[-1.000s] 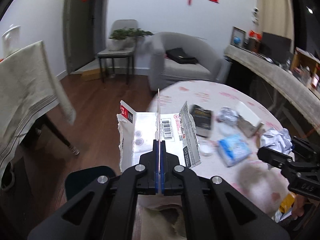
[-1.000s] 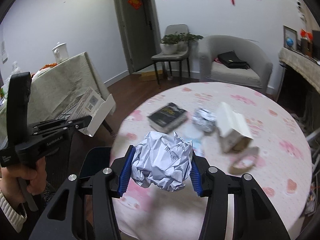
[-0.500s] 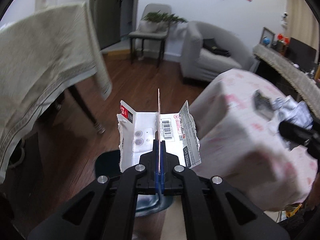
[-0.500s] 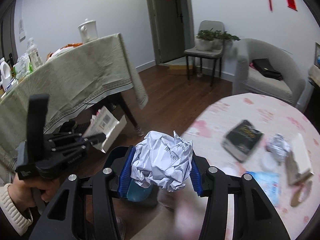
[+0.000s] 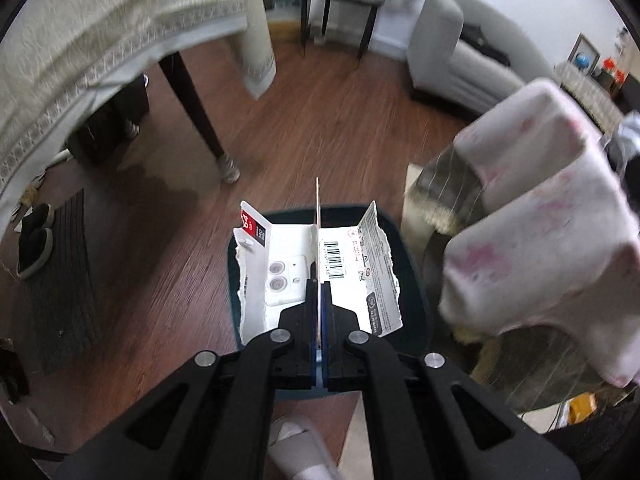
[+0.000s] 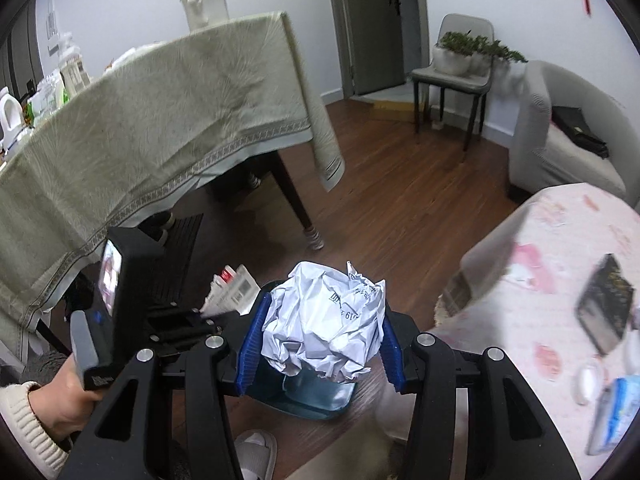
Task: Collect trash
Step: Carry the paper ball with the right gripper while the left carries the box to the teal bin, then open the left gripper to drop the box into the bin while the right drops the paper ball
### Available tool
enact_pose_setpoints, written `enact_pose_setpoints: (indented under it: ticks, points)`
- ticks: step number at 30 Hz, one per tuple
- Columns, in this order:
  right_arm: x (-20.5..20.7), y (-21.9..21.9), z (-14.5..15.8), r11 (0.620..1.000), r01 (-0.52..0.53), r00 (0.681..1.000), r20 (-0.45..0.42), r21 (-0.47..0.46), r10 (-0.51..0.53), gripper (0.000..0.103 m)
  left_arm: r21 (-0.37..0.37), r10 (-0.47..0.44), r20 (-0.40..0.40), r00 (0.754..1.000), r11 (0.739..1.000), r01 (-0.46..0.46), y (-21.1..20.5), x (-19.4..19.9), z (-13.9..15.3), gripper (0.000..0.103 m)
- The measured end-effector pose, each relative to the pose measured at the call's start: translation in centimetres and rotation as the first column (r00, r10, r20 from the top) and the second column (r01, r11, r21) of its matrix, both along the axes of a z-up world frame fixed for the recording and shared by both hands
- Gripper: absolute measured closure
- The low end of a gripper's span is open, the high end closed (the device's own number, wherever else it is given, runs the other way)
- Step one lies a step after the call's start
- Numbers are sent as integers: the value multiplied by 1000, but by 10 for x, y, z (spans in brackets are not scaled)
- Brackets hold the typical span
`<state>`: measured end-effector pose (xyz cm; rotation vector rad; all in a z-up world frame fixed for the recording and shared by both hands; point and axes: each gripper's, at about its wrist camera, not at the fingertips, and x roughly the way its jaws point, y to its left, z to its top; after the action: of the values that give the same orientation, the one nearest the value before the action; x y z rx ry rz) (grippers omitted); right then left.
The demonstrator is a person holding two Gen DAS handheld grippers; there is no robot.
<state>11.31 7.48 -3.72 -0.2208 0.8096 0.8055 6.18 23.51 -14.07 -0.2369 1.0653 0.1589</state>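
Observation:
My left gripper [image 5: 319,280] is shut on a torn white cardboard package [image 5: 280,272] with a barcode and holds it directly above a dark blue trash bin [image 5: 412,276] on the wood floor. My right gripper [image 6: 320,336] is shut on a crumpled white paper ball [image 6: 324,332], held over the same bin [image 6: 316,394]. In the right wrist view the left gripper [image 6: 188,316] sits just left of mine, with the package [image 6: 234,288] sticking out of it.
A round table with a pink-patterned cloth [image 5: 540,216] stands to the right and still carries a black book [image 6: 606,304] and a blue packet [image 6: 618,412]. A table with a beige cloth [image 6: 160,128] is at left. A grey armchair [image 6: 560,136] and a chair with plants [image 6: 456,68] are behind.
Both grippers swung left and down, away from the round table top, and now hang over the blue bin on the floor. Both keep hold of their items.

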Motion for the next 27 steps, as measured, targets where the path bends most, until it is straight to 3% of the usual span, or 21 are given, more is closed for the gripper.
enact_pose_setpoints:
  ticks: [6, 7, 8, 10, 17, 27]
  points:
    - [4, 23, -21, 1000, -6, 999, -43, -29, 5, 52, -15, -22, -38, 999, 1000, 22, 8, 4, -17, 97]
    - [6, 25, -23, 999, -4, 999, -50, -34, 2, 52, -9, -27, -35, 999, 1000, 27, 7, 4, -17, 93]
    - [6, 27, -26, 999, -2, 999, -54, -37, 0, 52, -7, -30, -35, 999, 1000, 30, 7, 4, -17, 79]
    - [9, 29, -30, 999, 2, 998, -59, -46, -5, 52, -14, -34, -22, 999, 999, 34, 11, 3, -17, 68]
    - [14, 42, -52, 996, 4, 996, -85, -91, -11, 52, -10, 12, 87, 996, 1000, -11, 26, -11, 15, 47]
    - [21, 66, -99, 985, -15, 989, -146, -170, -10, 52, -10, 78, 197, 977, 997, -78, 45, -34, 55, 34]
